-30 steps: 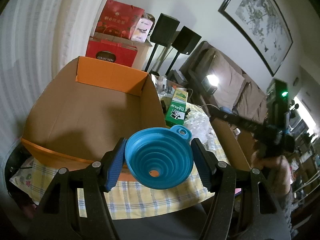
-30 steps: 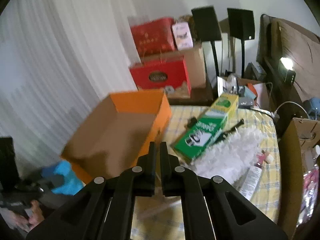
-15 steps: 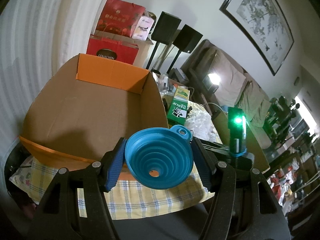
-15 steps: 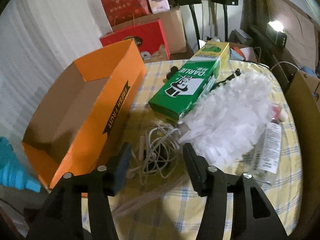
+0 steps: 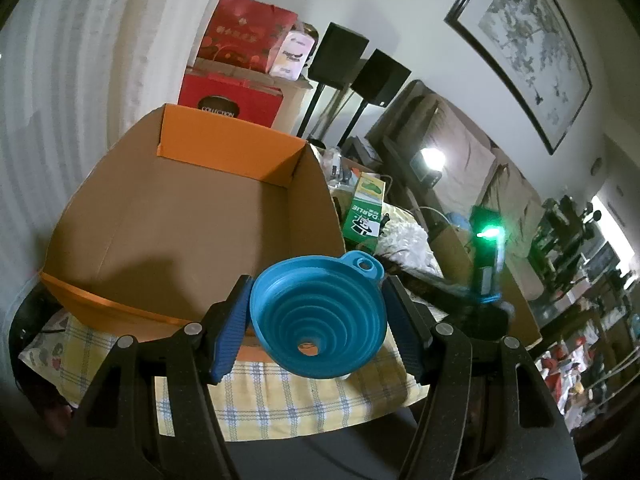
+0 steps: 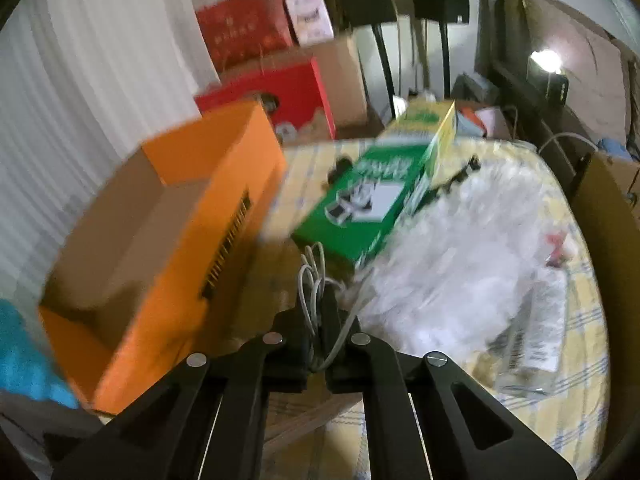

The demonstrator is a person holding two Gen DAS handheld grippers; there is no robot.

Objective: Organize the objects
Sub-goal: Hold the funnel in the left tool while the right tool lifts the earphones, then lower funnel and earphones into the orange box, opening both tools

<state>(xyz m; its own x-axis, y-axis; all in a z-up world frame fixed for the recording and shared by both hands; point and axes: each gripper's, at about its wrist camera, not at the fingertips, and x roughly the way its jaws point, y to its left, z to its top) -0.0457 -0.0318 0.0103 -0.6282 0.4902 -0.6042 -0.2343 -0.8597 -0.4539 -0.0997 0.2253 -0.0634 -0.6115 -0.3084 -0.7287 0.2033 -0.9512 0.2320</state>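
Note:
My left gripper [image 5: 316,324] is shut on a blue collapsible funnel [image 5: 320,316] and holds it above the near edge of an open orange cardboard box [image 5: 180,216], which looks empty inside. My right gripper [image 6: 316,320] is shut on a bundle of white cable [image 6: 314,284], lifted off the checked tablecloth just right of the box [image 6: 168,240]. The right wrist view is blurred by motion. The funnel shows as a blue blur at that view's left edge [image 6: 20,360].
A green Darlie toothpaste carton [image 6: 376,196] lies beside the box. A white fluffy duster [image 6: 460,260] and a small bottle [image 6: 540,332] lie to the right. Red gift boxes [image 5: 236,92] and speaker stands [image 5: 340,60] stand behind. The right gripper's body [image 5: 484,280] shows in the left view.
My right gripper came down open over the cable, closed on it and lifted it. My left gripper has barely moved with the funnel.

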